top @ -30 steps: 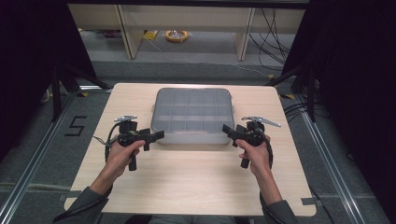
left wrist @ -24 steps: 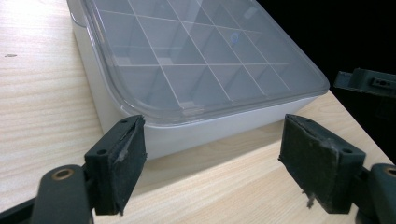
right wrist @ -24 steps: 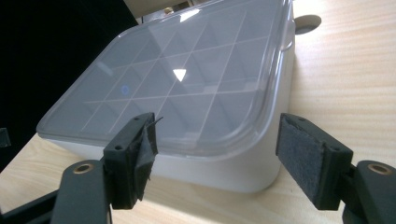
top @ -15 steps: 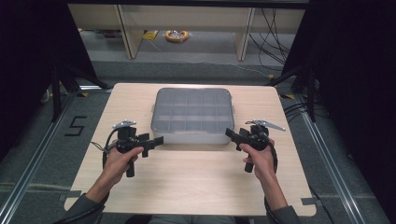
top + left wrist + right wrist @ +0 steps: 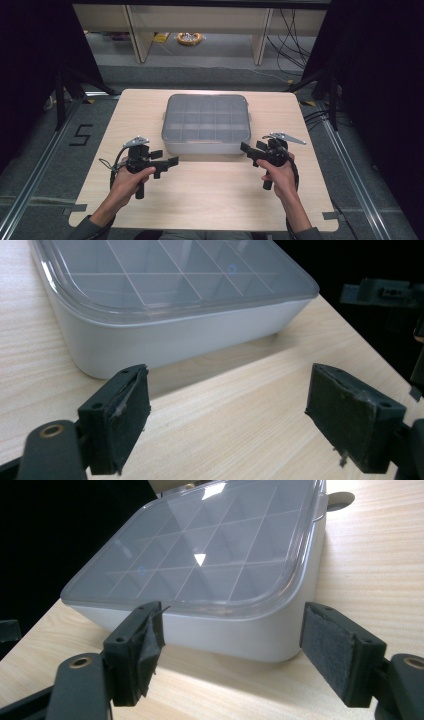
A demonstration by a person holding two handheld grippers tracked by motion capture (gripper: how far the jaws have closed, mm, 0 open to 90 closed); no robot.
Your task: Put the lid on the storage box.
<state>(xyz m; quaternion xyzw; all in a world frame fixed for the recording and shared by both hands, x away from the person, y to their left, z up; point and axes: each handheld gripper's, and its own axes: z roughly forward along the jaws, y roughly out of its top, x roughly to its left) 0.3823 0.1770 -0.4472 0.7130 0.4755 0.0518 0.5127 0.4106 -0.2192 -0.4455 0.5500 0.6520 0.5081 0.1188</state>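
A grey plastic box (image 5: pixel 206 124) with a clear lid is sitting on the wooden counter (image 5: pixel 210 200), a little behind the middle of it, with its long side turned toward the person. Through the lid, dividing walls are showing that split the inside into many small compartments; what is lying in them I cannot tell. The lid is lying flat and closed on the box.

The left gripper (image 5: pixel 167 163) is hovering near the front left corner of the box, held by the person's left hand (image 5: pixel 131 178), and it is pointing to the right, toward the middle of the counter. In the left gripper view its fingers (image 5: pixel 120 415) are standing spread wide apart, with only bare counter between them and the front wall of the box just beyond them. They are not touching the box.

The right gripper (image 5: pixel 248 149) is hovering near the front right corner of the box, held by the right hand (image 5: pixel 276 175), and it is pointing to the left. In the right gripper view its fingers (image 5: pixel 340 650) are also standing spread wide apart, framing the near corner of the box without touching it. A small handle tab is sticking out from the box's far end there.

Beyond the counter, on the floor (image 5: pixel 200 55), a yellow coil (image 5: pixel 188 38) is lying between pale furniture legs.
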